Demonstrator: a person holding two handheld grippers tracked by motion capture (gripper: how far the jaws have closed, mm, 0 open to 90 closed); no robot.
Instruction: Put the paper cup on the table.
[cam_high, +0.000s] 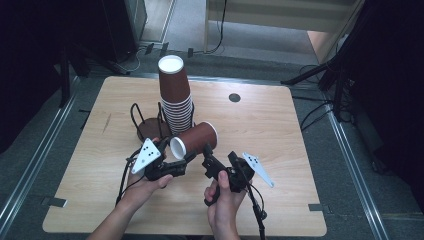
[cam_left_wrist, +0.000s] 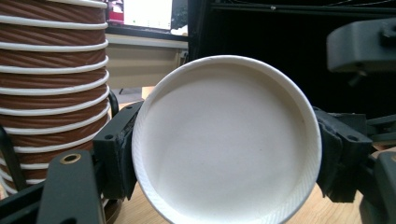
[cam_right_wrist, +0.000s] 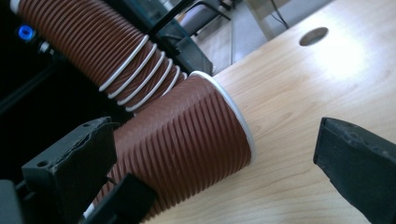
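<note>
A pale wooden table (cam_high: 280, 125) stands on grey floor amid dark stands. The left gripper (cam_high: 186, 159) clamps the rim end of 1 brown paper cup (cam_high: 195, 140) lying sideways just beside 1 stack of cups (cam_high: 176, 97). The right gripper (cam_high: 218, 161) gapes wide beside that cup, gripping nothing.

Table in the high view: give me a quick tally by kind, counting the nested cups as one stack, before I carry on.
Stack of brown paper cups: 1
Loose brown paper cup, lying sideways in the left gripper: 1
Black wire cup holder: 1
Handheld grippers, including the right gripper: 2
Total: 5
</note>
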